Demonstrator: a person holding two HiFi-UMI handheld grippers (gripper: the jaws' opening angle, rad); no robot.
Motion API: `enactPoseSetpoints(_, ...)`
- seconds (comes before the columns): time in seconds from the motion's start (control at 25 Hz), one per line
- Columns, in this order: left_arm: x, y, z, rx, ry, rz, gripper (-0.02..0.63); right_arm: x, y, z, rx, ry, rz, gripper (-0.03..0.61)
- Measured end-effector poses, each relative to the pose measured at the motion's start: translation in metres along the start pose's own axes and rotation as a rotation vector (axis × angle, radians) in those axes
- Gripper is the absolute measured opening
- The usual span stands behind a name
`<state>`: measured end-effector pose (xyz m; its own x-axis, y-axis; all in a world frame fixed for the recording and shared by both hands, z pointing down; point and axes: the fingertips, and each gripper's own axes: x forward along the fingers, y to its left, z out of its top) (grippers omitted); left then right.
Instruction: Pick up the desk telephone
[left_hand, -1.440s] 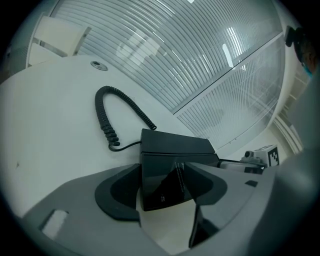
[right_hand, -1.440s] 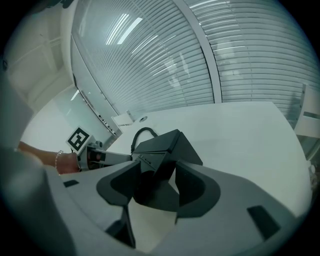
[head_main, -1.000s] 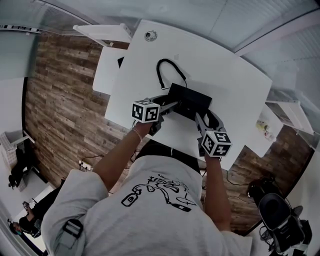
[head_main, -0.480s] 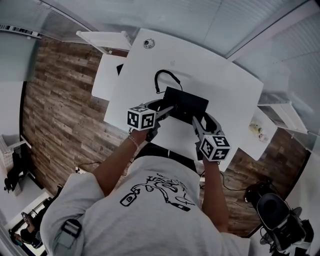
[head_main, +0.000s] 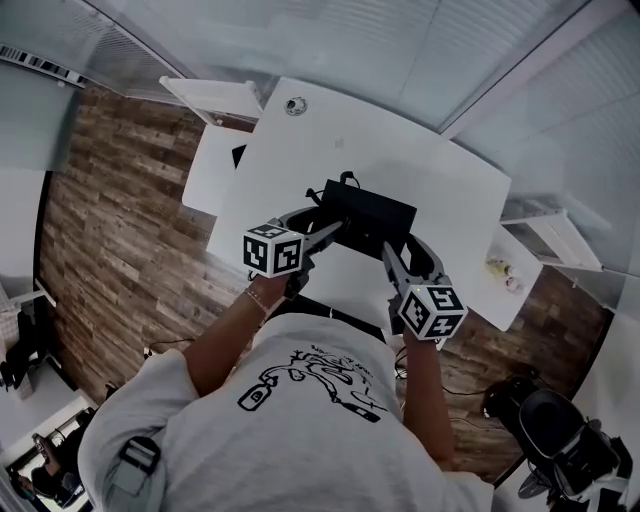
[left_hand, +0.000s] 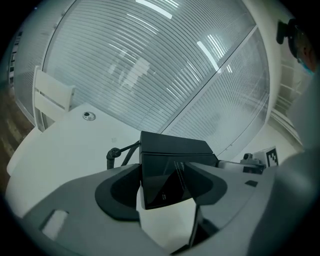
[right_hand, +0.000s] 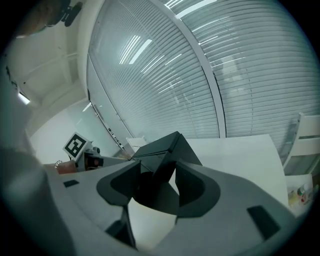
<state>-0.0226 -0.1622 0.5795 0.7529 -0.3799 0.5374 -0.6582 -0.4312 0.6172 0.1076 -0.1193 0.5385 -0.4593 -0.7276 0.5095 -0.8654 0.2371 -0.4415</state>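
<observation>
In the head view the black desk telephone (head_main: 368, 213) hangs above the white table (head_main: 440, 180), held from both ends. My left gripper (head_main: 331, 229) is shut on its left end, and my right gripper (head_main: 391, 254) is shut on its right end. The left gripper view has the telephone (left_hand: 170, 162) wedged between the jaws of the left gripper (left_hand: 166, 186), with its black cord (left_hand: 116, 153) trailing off to the left. Seen from the right gripper view, a corner of the telephone (right_hand: 162, 152) sits clamped in the right gripper (right_hand: 156, 186).
A small round fitting (head_main: 294, 104) sits near the table's far corner. A lower white side table (head_main: 212, 165) stands at the left, a white shelf with small items (head_main: 512, 272) at the right. An office chair (head_main: 560, 440) stands on the wooden floor (head_main: 120, 230). Slatted blinds close off the far side.
Both grippers have lifted the telephone off the table and nearer to me. The cord's loop, which lay on the table, has been drawn in behind the telephone.
</observation>
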Motion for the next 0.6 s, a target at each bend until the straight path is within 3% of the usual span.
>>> enactPoseSetpoints(0.6,-0.041,-0.067,0.039,-0.003,-0.059,-0.041,0.273,-0.063,0.033,0.062,-0.032,-0.095,-0.022,0.209)
